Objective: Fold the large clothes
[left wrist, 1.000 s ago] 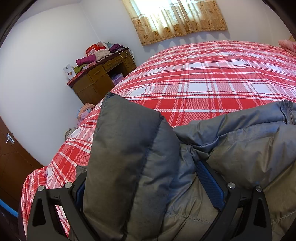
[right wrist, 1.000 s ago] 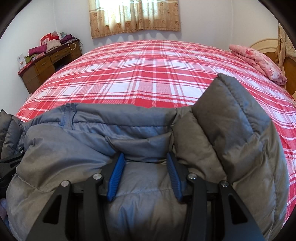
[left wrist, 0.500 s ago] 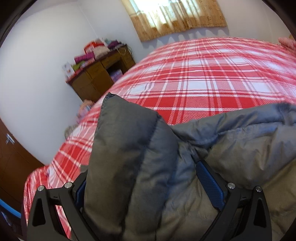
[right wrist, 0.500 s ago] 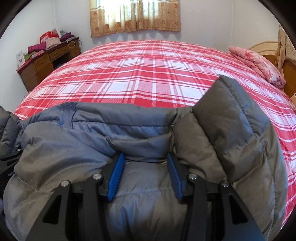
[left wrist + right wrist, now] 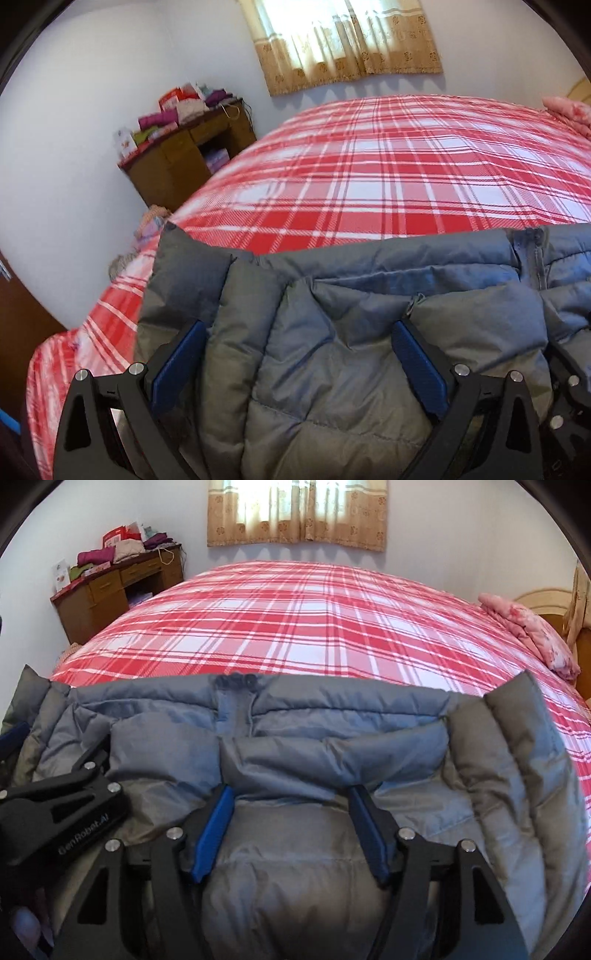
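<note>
A grey-blue puffer jacket (image 5: 369,295) (image 5: 295,731) lies bunched at the near edge of the red plaid bed (image 5: 388,166) (image 5: 314,620). My left gripper (image 5: 299,354) has its blue pads wide apart with thick jacket padding filling the gap between them. My right gripper (image 5: 291,823) also has jacket padding bunched between its pads. The left gripper's black body shows at the left of the right wrist view (image 5: 62,808). A zipper (image 5: 535,258) runs down the jacket's middle fold. What lies under the jacket is hidden.
A wooden desk (image 5: 192,155) (image 5: 110,587) piled with folded clothes stands by the far left wall. A pink pillow (image 5: 532,631) lies at the bed's right near a wooden headboard (image 5: 576,635). A curtained window (image 5: 295,513) is on the far wall.
Both grippers have moved closer together and forward with the jacket. The upright jacket flaps have dropped lower and spread flatter. The left gripper now shows in the right wrist view.
</note>
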